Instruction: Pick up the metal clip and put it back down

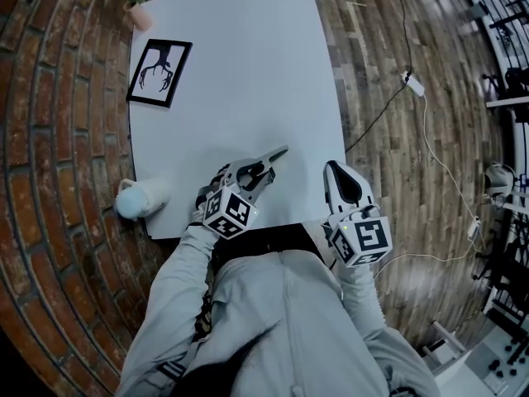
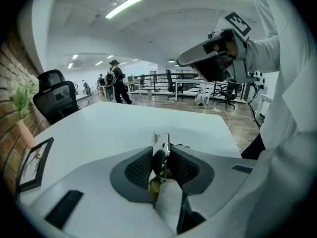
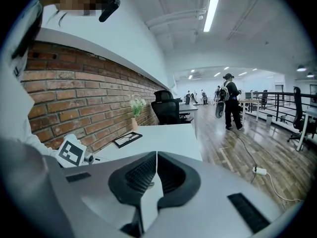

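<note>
Left gripper (image 1: 260, 172) is being shown closed on the metal clip (image 1: 275, 154), over the near part of the white table (image 1: 240, 56). In the left gripper view, the ribbed dark pads (image 2: 138, 168) are being pressed against the clip (image 2: 161, 142) from both sides, with only a narrow gap left between the jaws. The clip is being presented as a slim, bright silvery piece with two flat, thin blades lying close together. A dark rounded part is being gripped between the pads, and a duller, brass-coloured portion is being glimpsed behind it. In the head view, its pointed metal end is being directed away from the person and toward the right, beyond the jaw tips. Whether that end is touching the tabletop cannot be told. Right gripper (image 1: 337, 174) is being held just beside the table's near right corner, well apart from the clip. In the right gripper view (image 3: 156, 157), its jaws are being kept together with nothing between them. A black picture frame (image 1: 159, 72) and a potted plant (image 1: 140, 15) are being shown at the far left of the table.
</note>
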